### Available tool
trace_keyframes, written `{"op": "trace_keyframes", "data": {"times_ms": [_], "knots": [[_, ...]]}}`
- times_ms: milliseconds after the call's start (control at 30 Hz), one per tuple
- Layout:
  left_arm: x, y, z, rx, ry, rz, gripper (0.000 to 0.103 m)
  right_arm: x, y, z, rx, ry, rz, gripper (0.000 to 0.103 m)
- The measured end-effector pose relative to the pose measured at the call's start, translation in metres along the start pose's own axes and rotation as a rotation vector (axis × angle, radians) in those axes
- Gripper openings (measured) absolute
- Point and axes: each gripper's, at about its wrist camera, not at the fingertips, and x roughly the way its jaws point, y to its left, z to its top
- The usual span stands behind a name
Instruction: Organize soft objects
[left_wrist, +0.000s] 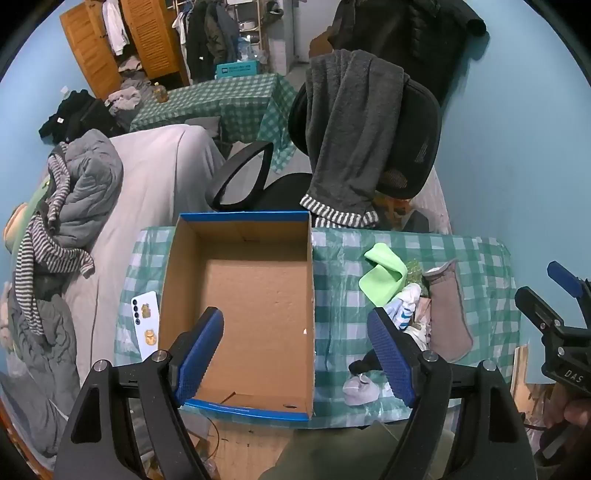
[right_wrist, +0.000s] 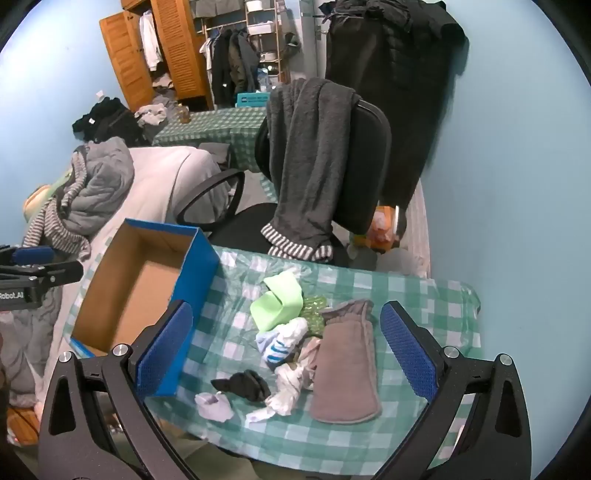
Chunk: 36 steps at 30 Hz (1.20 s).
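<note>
Obs: small table (right_wrist: 436, 295) w/ green-white check cloth, blue wall behind. Cardboard box (left_wrist: 258, 295) w/ blue outer sides sits on table's left part, open top, nothing inside.

L gripper (left_wrist: 295, 350) hovers above box's near edge, jaws wide apart, nothing betw. blue pads (left_wrist: 201, 350). R gripper (right_wrist: 286, 354) hovers above the pile of soft items, jaws also wide apart, holding nothing.

Soft items lie on cloth just right of box, loose heap:
- light green cloth (right_wrist: 279, 302), folded over, far side of heap.
- green bubbly item (right_wrist: 314, 308) half under it; type unclear.
- white sock w/ blue stripes (right_wrist: 282, 341), mid heap.
- grey-brown mitt-like piece (right_wrist: 347, 365), flat, right side of heap, biggest item.
- crumpled white cloth (right_wrist: 290, 391) touching mitt's left edge.
- black sock (right_wrist: 245, 384), near side.
- small lilac sock (right_wrist: 214, 406), nearest table edge, just beside black one.

Phone (left_wrist: 146, 319), white case w/ stickers, lies on cloth left of box.

Behind table: black office chair (right_wrist: 365, 162) w/ dark grey towel (right_wrist: 310, 155) draped over its back.
</note>
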Motion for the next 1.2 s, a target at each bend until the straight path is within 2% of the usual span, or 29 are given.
{"op": "trace_keyframes", "data": {"times_ms": [1200], "knots": [[-0.0031,-0.0042,0.0012,-0.017,-0.01,0.004,0.082,0.0004,-0.0067,0.0003,0.007,0.0,0.013,0.101]]}}
